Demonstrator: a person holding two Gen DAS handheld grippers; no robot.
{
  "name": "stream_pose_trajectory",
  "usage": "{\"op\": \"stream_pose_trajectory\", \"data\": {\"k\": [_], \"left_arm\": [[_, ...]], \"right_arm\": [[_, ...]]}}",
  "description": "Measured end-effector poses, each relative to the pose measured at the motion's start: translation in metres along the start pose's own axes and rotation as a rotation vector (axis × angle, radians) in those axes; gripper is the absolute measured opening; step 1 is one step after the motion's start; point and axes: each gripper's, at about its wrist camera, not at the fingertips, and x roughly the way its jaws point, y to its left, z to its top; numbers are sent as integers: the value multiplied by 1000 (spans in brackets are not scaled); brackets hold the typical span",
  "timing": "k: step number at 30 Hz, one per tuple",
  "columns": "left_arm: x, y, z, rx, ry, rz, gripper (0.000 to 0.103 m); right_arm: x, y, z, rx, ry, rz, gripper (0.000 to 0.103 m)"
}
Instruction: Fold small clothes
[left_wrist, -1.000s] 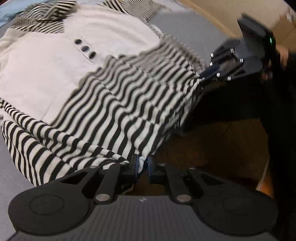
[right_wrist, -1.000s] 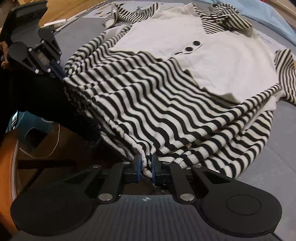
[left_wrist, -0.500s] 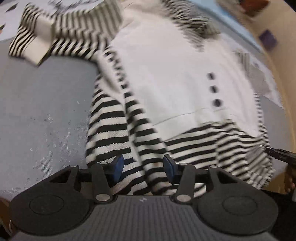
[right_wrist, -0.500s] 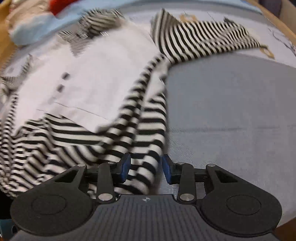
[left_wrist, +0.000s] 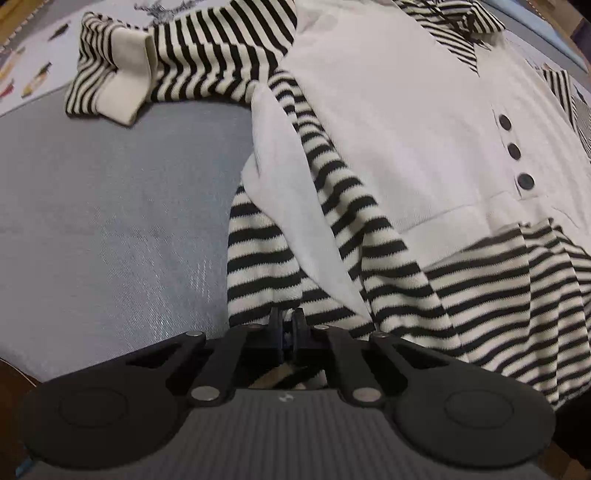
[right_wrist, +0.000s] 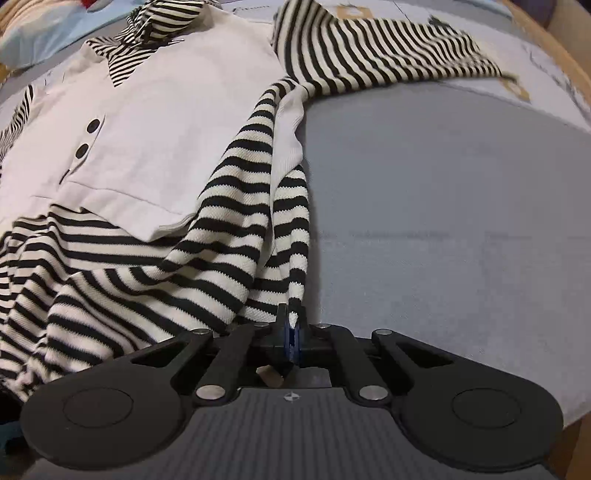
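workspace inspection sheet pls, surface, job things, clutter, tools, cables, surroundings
surface: grey fabric pad, patterned sheet at its far edge.
job's things: striped top lying front up, three dark buttons, sleeves spread to both sides, lower hem bunched.
clutter: light blue cloth beyond the collar.
grippers: left tool shut on the hem at one side; right tool shut on the hem at the other side.
cables: nothing seen.
surroundings: wooden edge beside the sheet.

shirt (left_wrist: 399, 122): cream front, black-striped sleeves and hem, three dark buttons
pose: front up, spread, hem rumpled
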Motion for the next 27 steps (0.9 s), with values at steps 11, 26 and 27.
{"op": "stream_pose_trajectory", "data": {"k": [11, 26, 27], "left_arm": [[-49, -43, 28, 16, -316, -23, 46], [-54, -74, 54, 46, -421, -74, 46], [-53, -75, 55, 43, -416, -77, 46]], "right_arm": [[-46, -28, 8, 167, -254, 87, 27], [17, -162, 85, 672, -517, 56, 28], [26, -169, 91, 698, -522, 62, 28]]}}
